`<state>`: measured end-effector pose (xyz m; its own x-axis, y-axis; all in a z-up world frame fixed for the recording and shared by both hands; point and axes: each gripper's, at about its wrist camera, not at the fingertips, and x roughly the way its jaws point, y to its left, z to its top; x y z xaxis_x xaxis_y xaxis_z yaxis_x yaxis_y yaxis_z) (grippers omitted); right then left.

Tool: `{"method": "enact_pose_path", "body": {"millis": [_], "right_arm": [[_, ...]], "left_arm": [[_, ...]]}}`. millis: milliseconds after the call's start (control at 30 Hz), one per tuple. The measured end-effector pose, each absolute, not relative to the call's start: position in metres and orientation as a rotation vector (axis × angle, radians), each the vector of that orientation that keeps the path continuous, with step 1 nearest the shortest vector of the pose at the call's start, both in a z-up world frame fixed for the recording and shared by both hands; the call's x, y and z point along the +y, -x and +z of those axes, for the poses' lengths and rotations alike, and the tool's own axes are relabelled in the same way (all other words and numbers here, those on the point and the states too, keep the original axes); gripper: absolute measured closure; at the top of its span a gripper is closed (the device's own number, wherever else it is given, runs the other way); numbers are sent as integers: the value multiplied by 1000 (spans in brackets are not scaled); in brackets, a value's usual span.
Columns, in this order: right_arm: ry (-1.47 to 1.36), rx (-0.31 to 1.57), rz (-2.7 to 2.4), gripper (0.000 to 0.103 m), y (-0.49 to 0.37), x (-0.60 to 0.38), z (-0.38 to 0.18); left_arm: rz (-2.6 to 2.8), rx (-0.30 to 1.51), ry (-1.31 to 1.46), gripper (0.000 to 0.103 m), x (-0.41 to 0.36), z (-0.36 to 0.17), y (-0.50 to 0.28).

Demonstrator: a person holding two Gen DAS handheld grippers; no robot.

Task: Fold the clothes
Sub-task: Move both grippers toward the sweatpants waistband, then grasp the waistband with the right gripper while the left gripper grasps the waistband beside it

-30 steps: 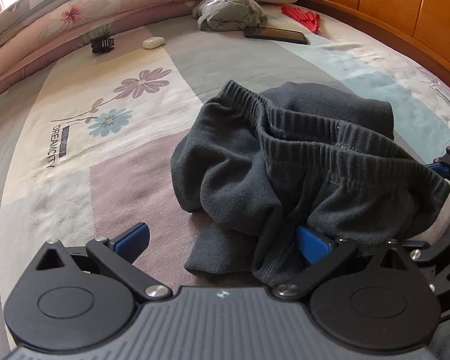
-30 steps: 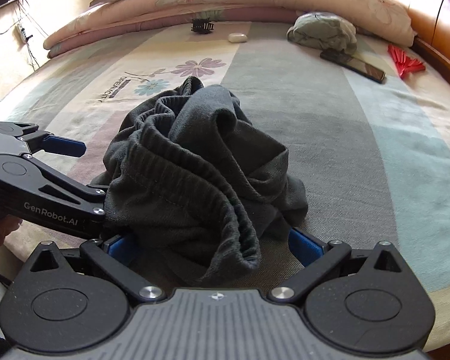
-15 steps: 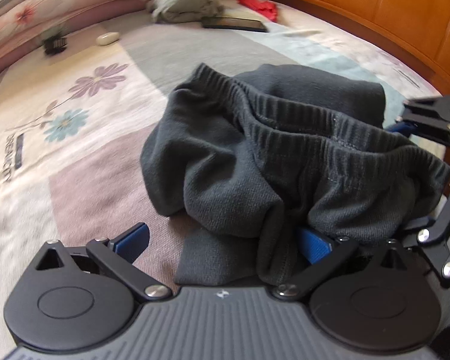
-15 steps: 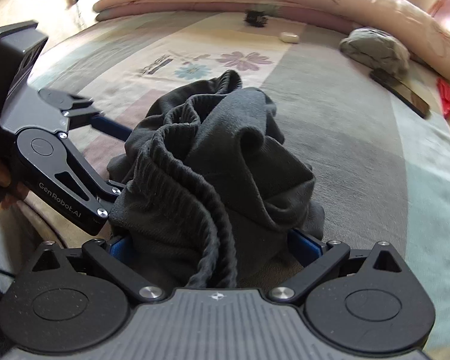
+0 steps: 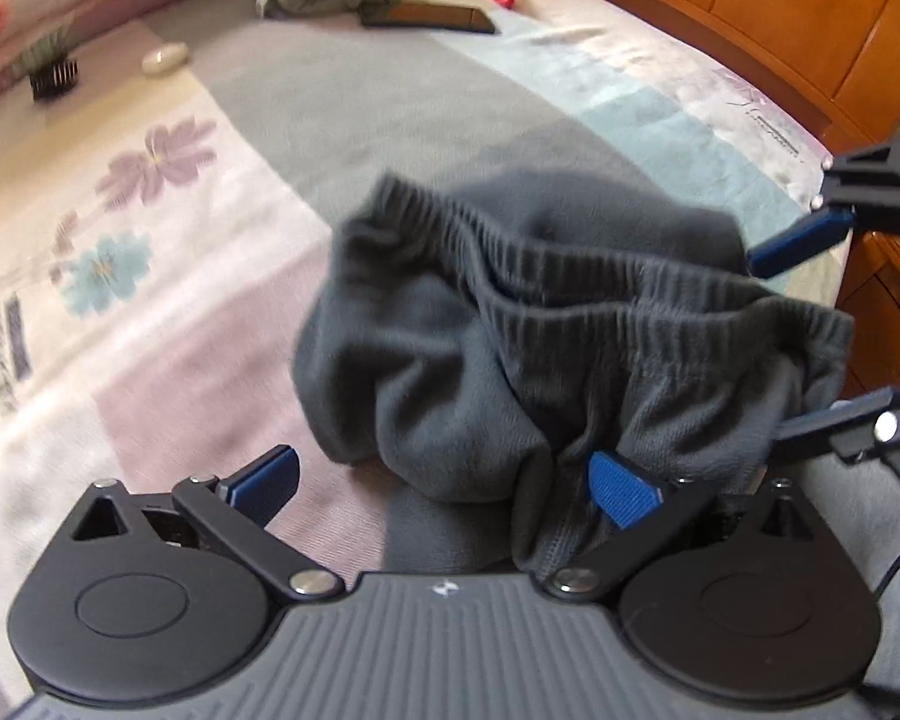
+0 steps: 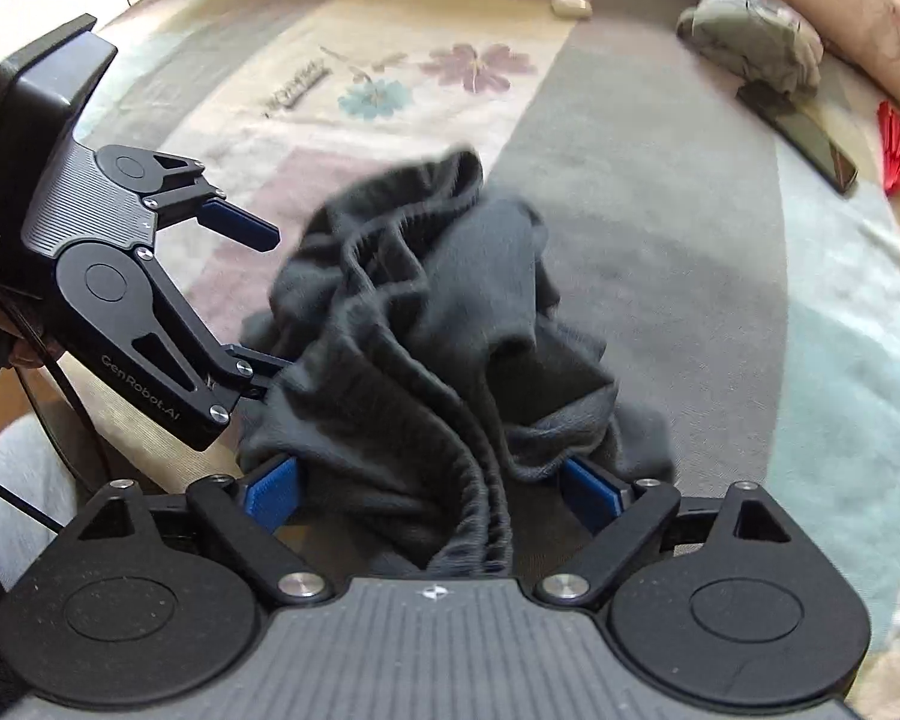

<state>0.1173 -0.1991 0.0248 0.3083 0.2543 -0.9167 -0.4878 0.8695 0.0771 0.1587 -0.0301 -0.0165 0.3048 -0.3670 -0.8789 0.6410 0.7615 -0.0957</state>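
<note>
Presently bunched on bed [image 5: 390, 120]: dark trousers [image 5: 510, 360], waistband draped across both spread-open grippers (left [image 5: 444, 480], right [image 6: 444, 492]), neither clamped; next, probably closing on waistband and spreading flat.

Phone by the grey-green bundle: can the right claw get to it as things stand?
Probably not yet. The right claw is open, but the crumpled dark grey knit garment is draped between its fingers and fills its front. The flat black phone lies far off across the patterned bed cover, nothing between.

"GenRobot.AI" on left gripper [image 6: 270, 300] linkage; "DAS" on its body.
</note>
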Motion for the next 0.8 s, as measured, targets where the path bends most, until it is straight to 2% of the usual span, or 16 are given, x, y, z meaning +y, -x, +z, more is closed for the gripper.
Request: {"method": "enact_pose_path", "body": {"millis": [133,200,267,333,400,500,800], "right_arm": [[222,1144,454,9,-123,-197,62],[195,1146,429,12,-130,-194,76],[190,1149,407,26,-136,-186,86],[188,1149,388,35,-141,-177,94],[171,1145,374,39,-145,-168,98],[133,1149,357,42,-150,-156,94],[143,1193,442,48,-182,-147,39]], "left_arm": [[-689,1081,-313,1,-21,25,-166],[-690,1084,-325,1,-13,42,-168],[-688,1077,-346,4,-8,56,-172],[-683,1065,-351,6,-2,65,-183],[-677,1081,-359,20,-3,63,-187],[-668,1103,-371,23,-4,61,-194],[-641,1171,-406,23,-7,54,-213]]}}
